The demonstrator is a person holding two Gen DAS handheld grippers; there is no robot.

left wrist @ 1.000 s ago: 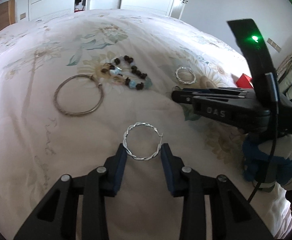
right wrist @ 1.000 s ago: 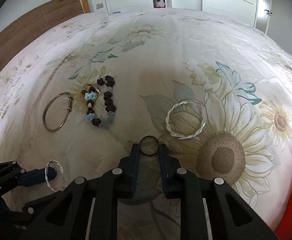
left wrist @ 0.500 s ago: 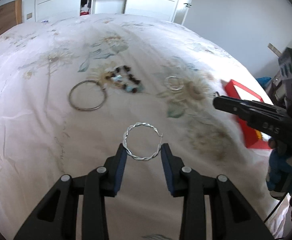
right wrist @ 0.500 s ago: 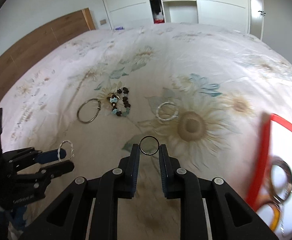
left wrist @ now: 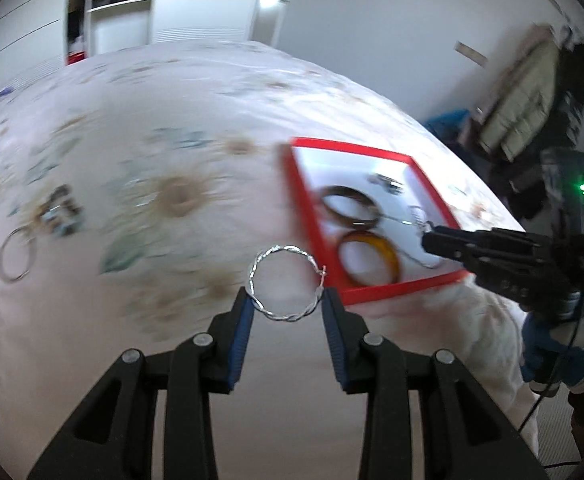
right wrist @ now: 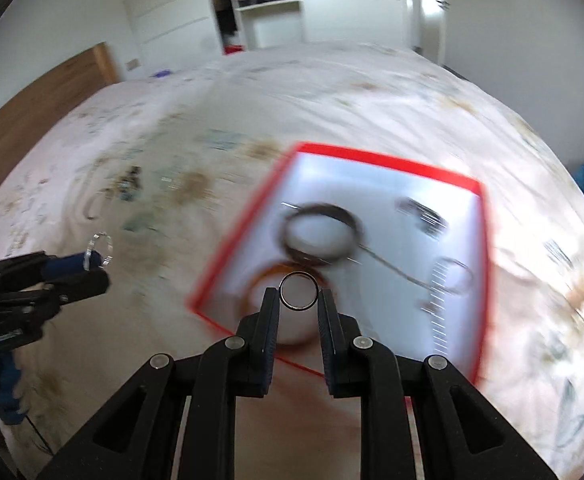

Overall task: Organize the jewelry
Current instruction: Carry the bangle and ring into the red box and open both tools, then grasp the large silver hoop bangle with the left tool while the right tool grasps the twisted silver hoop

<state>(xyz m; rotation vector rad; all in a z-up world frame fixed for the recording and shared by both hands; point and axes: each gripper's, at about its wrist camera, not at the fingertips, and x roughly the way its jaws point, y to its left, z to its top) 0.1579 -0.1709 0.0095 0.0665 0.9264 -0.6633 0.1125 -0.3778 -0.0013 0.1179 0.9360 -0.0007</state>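
The left gripper [left wrist: 287,300] was clamped on a twisted silver hoop [left wrist: 286,284], its blue-padded fingers [left wrist: 241,322] pressing the hoop's two sides so that the ring stood up between them, held in the air just short of the near corner of the red tray [left wrist: 396,286]. The right gripper [right wrist: 299,298] pinched a small dark ring [right wrist: 299,291] edge-on between its tips, and in the right wrist view that ring hung over the tray's near end, above a blurred amber bangle [left wrist: 368,258]. Inside the tray, on its white floor, lay a dark brown bangle [left wrist: 350,207] just beyond the amber one, the two touching or nearly so; a thin chain [left wrist: 406,222] ran from the brown bangle toward the tray's far side, and a small metal piece [left wrist: 386,182] sat near the far rim, too smeared to name. The tray rested on the floral bedspread [left wrist: 164,152]. Well away from the tray, on the side where the left gripper showed in the right wrist view, a large plain silver hoop [left wrist: 14,258] and a beaded bracelet [left wrist: 58,216] lay near each other on the cloth, both blurred. A white wardrobe [right wrist: 276,4] stood beyond the bed.
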